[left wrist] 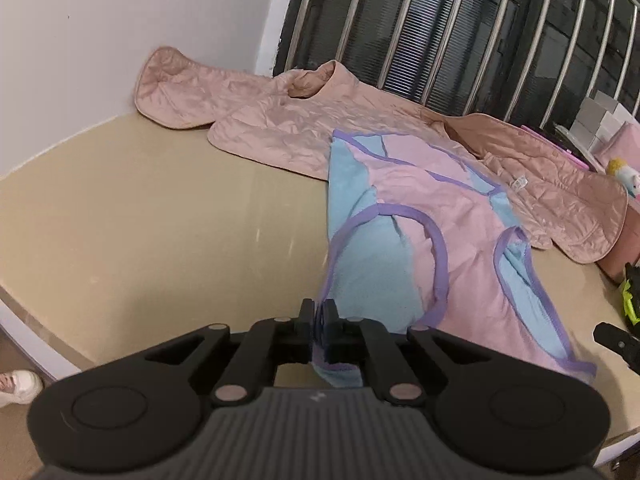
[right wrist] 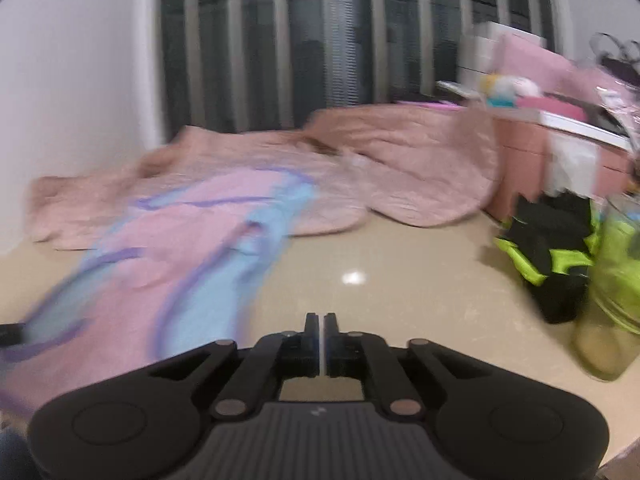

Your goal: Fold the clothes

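Garment (left wrist: pixel 404 216), pink and blue with purple trim, lies on the beige bench (left wrist: pixel 140 216), its long axis running from your left claw (left wrist: pixel 319 322) away toward the barred window (left wrist: pixel 460 20). Your left claw is closed on the near hem, with purple-edged cloth pinched between its pads. Your right claw (right wrist: pixel 321 330) is all but closed, only a thin slit showing between its jaws, and nothing is in it; it sits over bare bench, with the garment off to its left. The left hand is therefore the one on the cloth, and the right, judging by this, would need to reach left to catch the other near corner before any fold. The far end of the garment overlaps a quilted pink jacket (left wrist: pixel 260 120) spread along the wall, so a fold carried that way could drag or land on it. To the right stand a black-and-green heap (right wrist: pixel 548 248), a greenish jar (right wrist: pixel 616 300) and a pink box (right wrist: pixel 528 168), close enough to catch a wide swing. The right view is blurred, so fine detail there is uncertain.
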### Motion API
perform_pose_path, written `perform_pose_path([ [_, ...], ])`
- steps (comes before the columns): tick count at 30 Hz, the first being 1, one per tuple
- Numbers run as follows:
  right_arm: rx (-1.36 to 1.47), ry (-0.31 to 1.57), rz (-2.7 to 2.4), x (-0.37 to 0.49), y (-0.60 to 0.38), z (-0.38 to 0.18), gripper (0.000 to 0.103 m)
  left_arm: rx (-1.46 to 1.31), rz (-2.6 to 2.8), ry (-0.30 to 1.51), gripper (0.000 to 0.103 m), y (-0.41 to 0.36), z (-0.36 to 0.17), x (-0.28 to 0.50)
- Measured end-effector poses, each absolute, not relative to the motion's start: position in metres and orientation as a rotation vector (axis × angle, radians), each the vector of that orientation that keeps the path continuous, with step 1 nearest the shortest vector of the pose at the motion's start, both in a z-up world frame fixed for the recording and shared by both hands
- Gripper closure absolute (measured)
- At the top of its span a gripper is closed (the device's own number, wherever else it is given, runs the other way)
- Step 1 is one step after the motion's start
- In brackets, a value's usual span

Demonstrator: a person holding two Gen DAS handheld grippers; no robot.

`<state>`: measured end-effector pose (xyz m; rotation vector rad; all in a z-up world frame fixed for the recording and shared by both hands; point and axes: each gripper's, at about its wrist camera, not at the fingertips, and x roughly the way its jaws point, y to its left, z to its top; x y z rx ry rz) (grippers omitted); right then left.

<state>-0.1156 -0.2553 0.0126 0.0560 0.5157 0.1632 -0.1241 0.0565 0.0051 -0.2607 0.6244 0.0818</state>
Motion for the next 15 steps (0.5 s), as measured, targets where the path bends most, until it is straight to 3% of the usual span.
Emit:
perform_pose_path([
  [2,0.035,0.514,0.239,-0.129,-0.244,0.015,0.073,-0.257,0.090,0.621,0.095,0.058,0.007,-0.126],
  [3,0.002,0.516,0.243,-0.136,-0.237,0.016,0.068,-0.260,0.085,0.617,0.093,0.059,0.009,-0.127],
  [7,-0.046,0.556,0.240,-0.146,-0.224,0.013,0.067,-0.257,0.065,0.590,0.078,0.058,0.014,-0.131],
  [9,-0.068,0.593,0.239,-0.145,-0.220,0.006,0.069,-0.247,0.064,0.588,0.078,0.053,0.012,-0.130],
  [10,-0.081,0.597,0.235,-0.146,-0.217,0.003,0.076,-0.242,0.064,0.587,0.078,0.050,0.012,-0.130],
  [11,-0.102,0.592,0.234,-0.147,-0.215,0.002,0.091,-0.237,0.058,0.582,0.077,0.049,0.014,-0.128],
  [12,-0.125,0.585,0.234,-0.147,-0.214,0.001,0.098,-0.232,0.052,0.577,0.077,0.047,0.016,-0.127],
  [15,-0.217,0.599,0.195,-0.140,-0.227,0.002,0.098,-0.240,0.041,0.545,0.066,0.053,0.029,-0.116],
])
